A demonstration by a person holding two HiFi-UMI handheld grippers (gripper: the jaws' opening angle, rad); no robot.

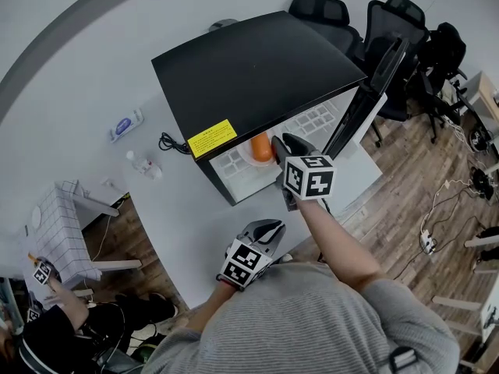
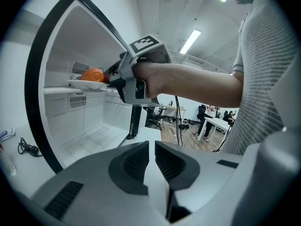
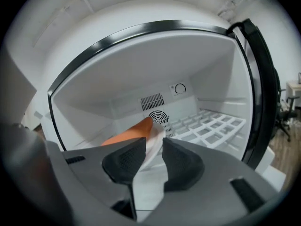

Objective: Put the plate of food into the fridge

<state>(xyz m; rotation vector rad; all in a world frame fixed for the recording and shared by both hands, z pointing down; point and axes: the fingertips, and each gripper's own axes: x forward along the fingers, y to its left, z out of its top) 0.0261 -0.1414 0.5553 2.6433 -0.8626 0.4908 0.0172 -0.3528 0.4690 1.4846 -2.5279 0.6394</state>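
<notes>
Grey jaws of the left gripper (image 2: pixel 151 149) stood almost shut with nothing between them, held back from the fridge (image 1: pixel 257 68) and close to the person's chest. Further in, at the fridge's open front, the right gripper (image 3: pixel 152 147) had its jaws clamped on the near rim of the white plate (image 3: pixel 158 132), which carried a piece of orange food (image 3: pixel 127 134). In the left gripper view the plate looked about level, at the height of a shelf line inside the fridge; whether it rested there or hung just above could not be told. Deeper in, a wire shelf (image 3: pixel 211 124) ran along one side and a round fan vent (image 3: pixel 158 117) sat on the fridge's back wall. The door (image 1: pixel 366 100) stood swung wide at the fridge's right side, and the fridge itself stood on a white table (image 1: pixel 93 76).

The plate had not yet been let go, and the hold looked like the weak point. A pinch on one rim puts the plate's weight out ahead of the jaws, so a tilt could roll the food off, and a knock against a shelf edge could twist the plate loose. Releasing it before it sat flat would likely drop it to the fridge floor.
</notes>
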